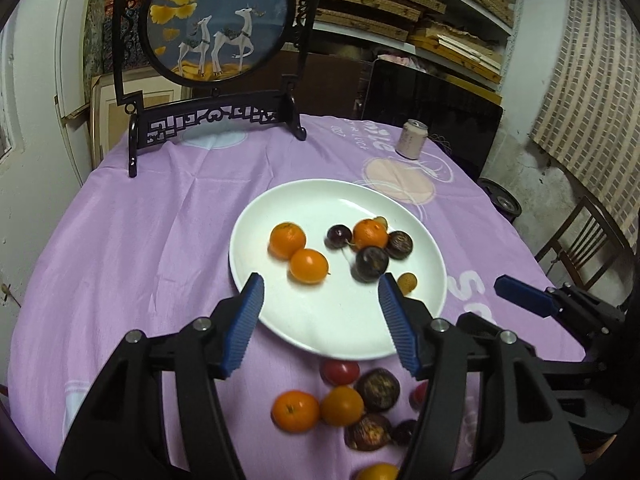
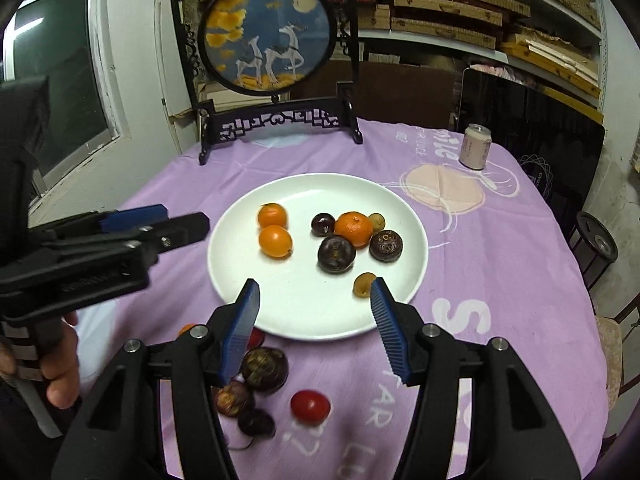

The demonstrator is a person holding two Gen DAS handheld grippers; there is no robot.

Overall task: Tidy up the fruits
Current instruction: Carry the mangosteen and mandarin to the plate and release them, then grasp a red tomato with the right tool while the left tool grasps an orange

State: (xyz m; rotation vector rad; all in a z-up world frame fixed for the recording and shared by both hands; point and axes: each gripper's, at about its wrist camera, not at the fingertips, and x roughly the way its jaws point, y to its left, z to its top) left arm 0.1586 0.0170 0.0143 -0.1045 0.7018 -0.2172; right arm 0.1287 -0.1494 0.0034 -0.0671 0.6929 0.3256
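Observation:
A white plate (image 1: 320, 190) (image 2: 320, 179) sits mid-table on the purple cloth. It holds three oranges (image 1: 287, 240) (image 2: 275, 241), three dark round fruits (image 1: 372, 264) (image 2: 336, 254) and small brownish ones (image 2: 364, 284). Loose fruit lies on the cloth in front of the plate: oranges (image 1: 295, 411), dark fruits (image 1: 378, 390) (image 2: 264, 368) and a red tomato (image 1: 340, 372) (image 2: 310, 407). My left gripper (image 1: 320, 284) hovers open above the plate's near rim, nothing between its fingers. My right gripper (image 2: 314, 286) is open beside it, also with nothing in it.
A round deer picture in a black stand (image 1: 216, 20) (image 2: 270, 36) rises at the table's far side. A pale can (image 1: 412, 139) (image 2: 475, 146) stands at the far right. A wooden chair (image 1: 580, 240) is beyond the right edge. A hand (image 2: 60, 360) holds the left gripper's handle.

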